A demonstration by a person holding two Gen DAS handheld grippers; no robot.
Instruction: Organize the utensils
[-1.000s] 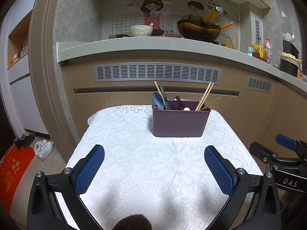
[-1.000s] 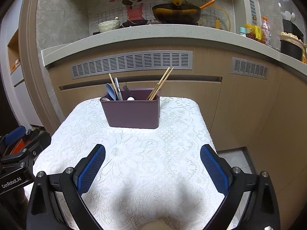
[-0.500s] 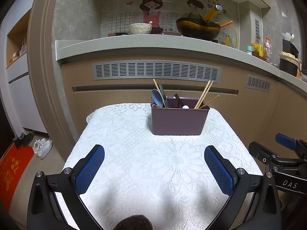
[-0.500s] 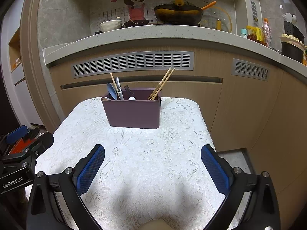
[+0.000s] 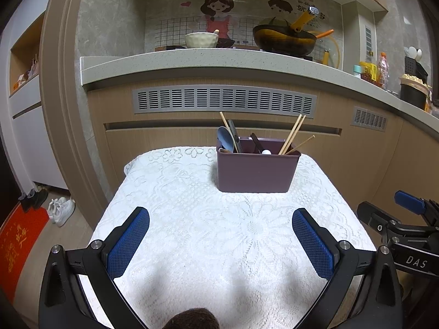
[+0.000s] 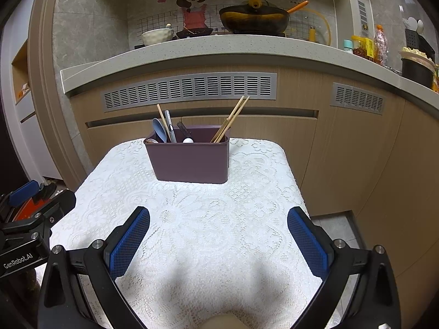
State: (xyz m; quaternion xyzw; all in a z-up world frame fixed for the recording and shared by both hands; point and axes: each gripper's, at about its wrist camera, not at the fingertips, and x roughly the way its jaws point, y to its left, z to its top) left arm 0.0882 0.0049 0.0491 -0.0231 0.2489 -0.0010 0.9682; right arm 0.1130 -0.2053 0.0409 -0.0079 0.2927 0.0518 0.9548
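Observation:
A purple utensil box (image 5: 256, 171) stands at the far side of a small table with a white lace cloth (image 5: 192, 219); it also shows in the right wrist view (image 6: 190, 160). It holds wooden chopsticks (image 5: 292, 134), a blue spoon (image 5: 225, 139), a dark-handled utensil and a white-tipped one. My left gripper (image 5: 221, 242) is open and empty, well short of the box. My right gripper (image 6: 218, 242) is open and empty too, over the near part of the cloth (image 6: 208, 233).
A kitchen counter (image 5: 219, 60) with a wok (image 5: 284, 39) and a bowl (image 5: 200, 39) runs behind the table. The wooden cabinet front (image 6: 356, 150) is close at the right. Shoes (image 5: 61, 209) and a red mat (image 5: 16, 244) lie on the floor at the left.
Both grippers have drawn back and risen slightly from the box. Nothing was grasped or released.

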